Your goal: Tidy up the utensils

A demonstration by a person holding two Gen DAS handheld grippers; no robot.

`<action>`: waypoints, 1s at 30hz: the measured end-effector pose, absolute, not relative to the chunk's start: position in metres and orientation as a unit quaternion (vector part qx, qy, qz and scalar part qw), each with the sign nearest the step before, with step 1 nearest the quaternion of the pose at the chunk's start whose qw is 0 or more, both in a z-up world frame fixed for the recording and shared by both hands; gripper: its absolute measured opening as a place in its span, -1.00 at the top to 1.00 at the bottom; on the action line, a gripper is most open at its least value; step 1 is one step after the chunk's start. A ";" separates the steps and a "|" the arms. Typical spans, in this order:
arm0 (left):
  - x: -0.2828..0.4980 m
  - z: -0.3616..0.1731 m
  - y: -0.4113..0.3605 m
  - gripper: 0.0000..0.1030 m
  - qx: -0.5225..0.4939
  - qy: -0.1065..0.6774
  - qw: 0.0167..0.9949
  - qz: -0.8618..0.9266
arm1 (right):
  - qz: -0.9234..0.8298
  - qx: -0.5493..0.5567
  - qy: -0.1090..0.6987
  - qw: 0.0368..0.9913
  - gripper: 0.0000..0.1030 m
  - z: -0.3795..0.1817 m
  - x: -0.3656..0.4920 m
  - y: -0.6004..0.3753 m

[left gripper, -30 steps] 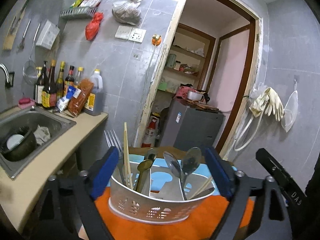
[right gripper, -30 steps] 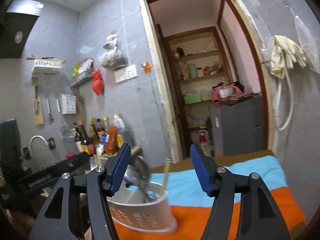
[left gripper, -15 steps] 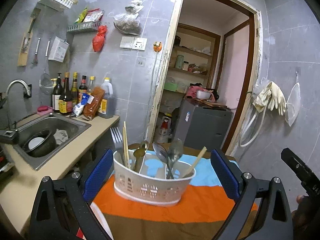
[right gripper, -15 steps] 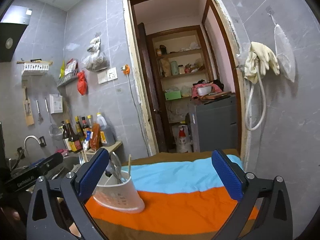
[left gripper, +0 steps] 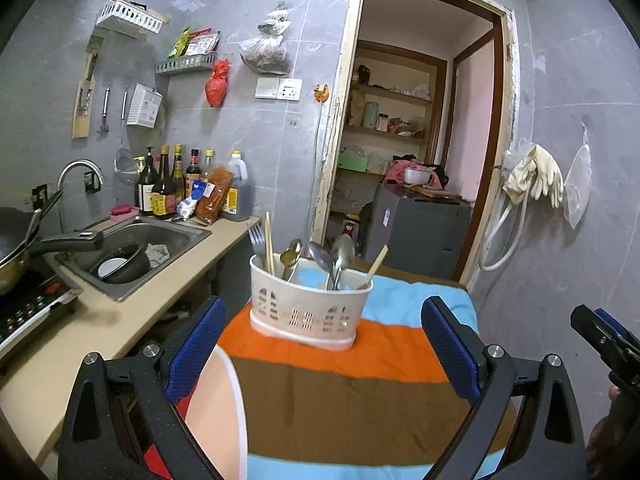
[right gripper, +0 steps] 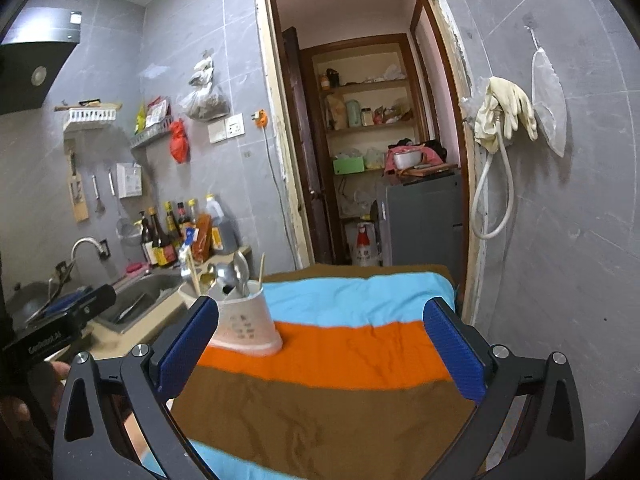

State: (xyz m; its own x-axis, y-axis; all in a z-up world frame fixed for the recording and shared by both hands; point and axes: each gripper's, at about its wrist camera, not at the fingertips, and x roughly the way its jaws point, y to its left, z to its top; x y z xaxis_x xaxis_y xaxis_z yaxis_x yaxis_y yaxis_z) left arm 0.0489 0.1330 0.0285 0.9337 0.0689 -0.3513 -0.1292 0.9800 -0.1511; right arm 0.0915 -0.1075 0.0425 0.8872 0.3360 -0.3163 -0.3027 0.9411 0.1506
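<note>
A white plastic utensil caddy (left gripper: 306,312) stands upright on the orange stripe of a striped cloth (left gripper: 360,396). It holds spoons (left gripper: 340,256), a fork (left gripper: 256,238) and wooden chopsticks (left gripper: 269,246). My left gripper (left gripper: 324,354) is open and empty, a short way in front of the caddy. The caddy also shows in the right wrist view (right gripper: 244,324), left of my right gripper (right gripper: 322,350), which is open and empty over the cloth (right gripper: 340,396).
A counter with a steel sink (left gripper: 136,252), a pan (left gripper: 24,248) and sauce bottles (left gripper: 168,184) runs along the left. A pale round plate edge (left gripper: 216,412) lies at the cloth's near left. A doorway (left gripper: 404,152) opens behind the table.
Both grippers have pulled back from the caddy and opened wide. The caddy now stands free on the cloth, farther from both cameras.
</note>
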 end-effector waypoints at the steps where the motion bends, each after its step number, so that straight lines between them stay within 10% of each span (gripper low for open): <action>1: 0.043 0.028 0.131 -0.86 -0.085 0.176 0.979 0.051 | 0.165 0.048 0.173 0.970 -1.00 0.042 0.086 -0.109; 30: -0.021 0.019 0.118 -0.86 -0.059 0.177 0.981 0.052 | 0.161 0.039 0.181 0.969 -1.00 0.039 0.028 -0.117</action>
State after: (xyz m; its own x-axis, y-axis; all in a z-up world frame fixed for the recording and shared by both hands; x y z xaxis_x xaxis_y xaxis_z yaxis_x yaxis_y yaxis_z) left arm -0.0212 0.1176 0.0188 0.9320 0.0815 -0.3531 -0.1232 0.9876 -0.0972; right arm 0.0281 -0.1170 0.0385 0.8827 0.3263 -0.3380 -0.2985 0.9451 0.1330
